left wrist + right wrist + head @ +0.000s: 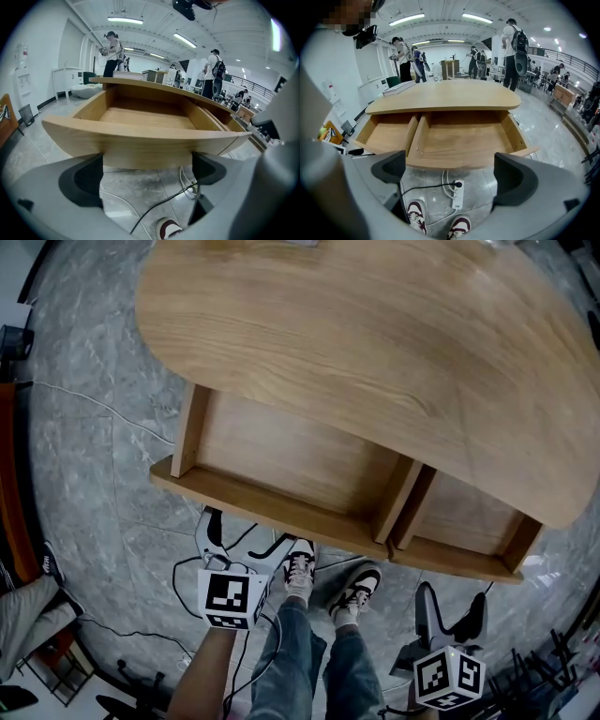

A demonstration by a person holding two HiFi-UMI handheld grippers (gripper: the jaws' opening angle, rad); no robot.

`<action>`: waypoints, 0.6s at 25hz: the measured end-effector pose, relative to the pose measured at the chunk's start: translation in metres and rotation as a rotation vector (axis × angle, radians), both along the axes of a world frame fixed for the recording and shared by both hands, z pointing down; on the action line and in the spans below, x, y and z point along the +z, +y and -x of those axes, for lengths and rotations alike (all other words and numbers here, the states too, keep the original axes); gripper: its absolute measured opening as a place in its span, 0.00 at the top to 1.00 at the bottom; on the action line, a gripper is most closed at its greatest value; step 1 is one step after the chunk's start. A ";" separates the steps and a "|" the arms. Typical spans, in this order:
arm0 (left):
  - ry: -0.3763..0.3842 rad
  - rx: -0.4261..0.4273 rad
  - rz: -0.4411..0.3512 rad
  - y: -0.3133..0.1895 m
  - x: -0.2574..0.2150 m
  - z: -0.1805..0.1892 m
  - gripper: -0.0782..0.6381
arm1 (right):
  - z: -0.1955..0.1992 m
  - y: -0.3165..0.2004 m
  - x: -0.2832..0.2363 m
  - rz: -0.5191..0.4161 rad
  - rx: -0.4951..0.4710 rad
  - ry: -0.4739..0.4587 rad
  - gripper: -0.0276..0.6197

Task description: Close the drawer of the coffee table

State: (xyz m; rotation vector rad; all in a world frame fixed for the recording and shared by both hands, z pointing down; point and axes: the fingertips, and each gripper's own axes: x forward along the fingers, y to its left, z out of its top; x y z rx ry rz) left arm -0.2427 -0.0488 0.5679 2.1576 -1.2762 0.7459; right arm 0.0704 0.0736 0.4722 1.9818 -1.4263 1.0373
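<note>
One desk (375, 334) stands here, with two open drawers side by side: one wide drawer (281, 460) and one narrow drawer (464, 521). There are two tools, the left tool (242, 540) and the right tool (452, 610), each carrying one marker cube (232, 598), two cubes in all. Two shoes (298, 568) show on the floor (94, 474). One white power strip (458, 193) lies there with one black plug (459, 183) in it. The people far behind are too small to count surely.

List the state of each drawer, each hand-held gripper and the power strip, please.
Left drawer: pulled open, empty.
Right drawer: pulled open, empty.
Left hand-held gripper: open, holding nothing.
Right hand-held gripper: open, holding nothing.
Power strip: one plug inserted.
</note>
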 end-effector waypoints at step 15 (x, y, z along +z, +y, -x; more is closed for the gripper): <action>-0.010 0.007 -0.038 -0.018 -0.022 -0.001 0.09 | -0.002 -0.009 0.004 0.008 0.007 -0.012 0.05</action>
